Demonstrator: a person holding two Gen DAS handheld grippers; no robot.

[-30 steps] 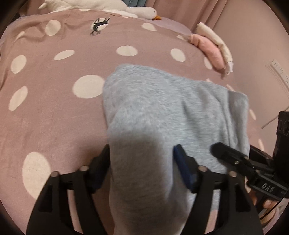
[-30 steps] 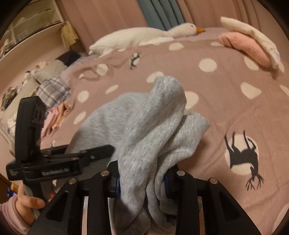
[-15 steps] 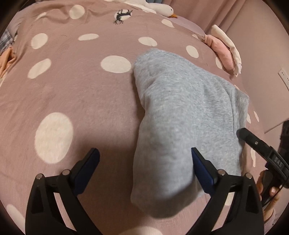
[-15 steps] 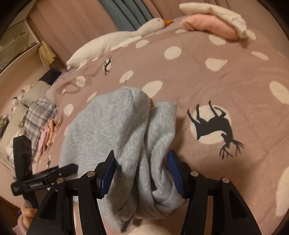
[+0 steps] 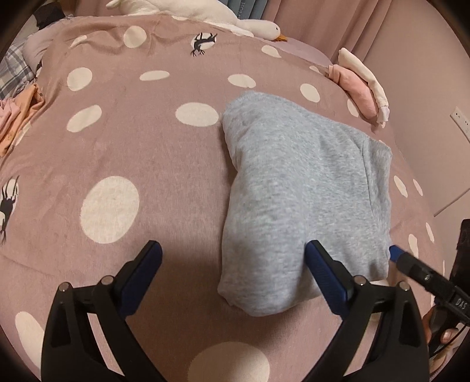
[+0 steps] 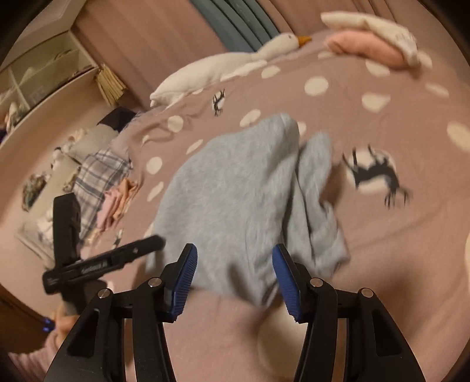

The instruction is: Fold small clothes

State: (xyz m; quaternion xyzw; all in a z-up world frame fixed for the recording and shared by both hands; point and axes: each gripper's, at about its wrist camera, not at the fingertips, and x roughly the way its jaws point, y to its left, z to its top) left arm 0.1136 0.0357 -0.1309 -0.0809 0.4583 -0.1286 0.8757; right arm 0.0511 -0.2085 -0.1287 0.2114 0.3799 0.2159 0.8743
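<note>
A folded grey garment (image 5: 302,199) lies on the pink spotted bedspread (image 5: 147,141). My left gripper (image 5: 233,267) is open and empty, just short of the garment's near edge, its right finger beside the fold. The garment also shows in the right wrist view (image 6: 243,199), blurred, with a loose fold at its right side. My right gripper (image 6: 233,276) is open and empty, just in front of the garment's near edge. The right gripper's tip shows at the left wrist view's right edge (image 5: 411,267); the left gripper shows in the right wrist view (image 6: 102,261).
A stack of folded pink and cream clothes (image 5: 361,85) lies at the bed's far right. A white goose plush (image 5: 205,14) lies at the head of the bed. Unfolded plaid and peach clothes (image 6: 102,182) are piled at the bed's left side. A shelf (image 6: 38,79) stands beyond.
Both grippers have opened and let go of the grey garment, then drawn back from it. The garment now lies folded flat on the bedspread.
</note>
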